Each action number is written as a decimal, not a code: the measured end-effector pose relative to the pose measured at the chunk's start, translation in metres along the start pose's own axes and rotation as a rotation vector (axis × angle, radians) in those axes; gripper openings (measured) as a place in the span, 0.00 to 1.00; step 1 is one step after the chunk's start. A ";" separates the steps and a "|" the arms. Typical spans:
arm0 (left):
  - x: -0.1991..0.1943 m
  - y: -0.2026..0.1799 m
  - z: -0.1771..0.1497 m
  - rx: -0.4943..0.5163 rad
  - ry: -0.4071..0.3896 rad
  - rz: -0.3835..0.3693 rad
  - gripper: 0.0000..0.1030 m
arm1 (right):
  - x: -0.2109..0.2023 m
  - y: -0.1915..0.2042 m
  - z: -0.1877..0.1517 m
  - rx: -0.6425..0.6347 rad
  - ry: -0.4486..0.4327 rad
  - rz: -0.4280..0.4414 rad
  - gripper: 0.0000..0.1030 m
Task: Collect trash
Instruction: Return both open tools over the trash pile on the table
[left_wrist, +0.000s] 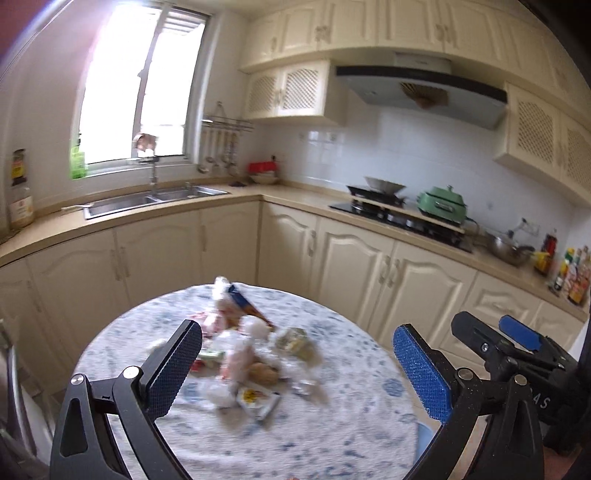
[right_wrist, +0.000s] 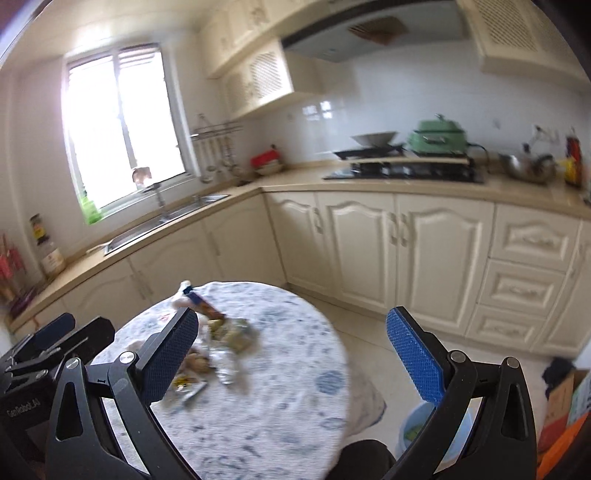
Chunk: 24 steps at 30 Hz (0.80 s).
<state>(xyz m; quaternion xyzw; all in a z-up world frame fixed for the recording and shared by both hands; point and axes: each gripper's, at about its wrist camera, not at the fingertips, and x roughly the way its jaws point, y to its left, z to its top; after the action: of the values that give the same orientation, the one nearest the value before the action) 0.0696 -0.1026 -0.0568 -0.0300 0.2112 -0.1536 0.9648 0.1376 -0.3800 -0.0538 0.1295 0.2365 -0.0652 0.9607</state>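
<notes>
a: left wrist view, what does it show?

b: the left gripper (left_wrist: 297, 363) held above a round table (left_wrist: 332, 435) in a blue-patterned cloth, jaws spread wide, nothing between them. the trash pile (left_wrist: 251, 354), wrappers, clear plastic and a blue carton, lies blurred near the table's middle, ahead of the fingers and apart from them. the right gripper (left_wrist: 491, 328) shows at the right edge. behind run cream cabinets, a sink (left_wrist: 155, 197) under the window and a green pot (left_wrist: 441, 203) on the stove.

a: and the right wrist view?

b: the right gripper (right_wrist: 288, 352) likewise spread and empty, off the table's right side. the trash pile (right_wrist: 218, 343) sits beside its left finger, not touching. a light blue bin (right_wrist: 417, 435) stands on the floor below the right finger (right_wrist: 415, 358). the left gripper (right_wrist: 70, 332) appears at the left edge.
</notes>
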 end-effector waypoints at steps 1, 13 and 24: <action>-0.009 0.008 -0.003 -0.009 -0.011 0.018 0.99 | -0.001 0.011 -0.001 -0.019 -0.003 0.013 1.00; -0.040 0.060 -0.042 -0.084 0.012 0.164 0.99 | 0.014 0.106 -0.019 -0.186 0.008 0.156 1.00; 0.033 0.065 -0.050 -0.097 0.186 0.199 0.99 | 0.092 0.100 -0.051 -0.205 0.198 0.157 1.00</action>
<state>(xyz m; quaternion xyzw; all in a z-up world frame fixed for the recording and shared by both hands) 0.0961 -0.0505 -0.1231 -0.0412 0.3087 -0.0491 0.9490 0.2149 -0.2758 -0.1191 0.0545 0.3245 0.0474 0.9431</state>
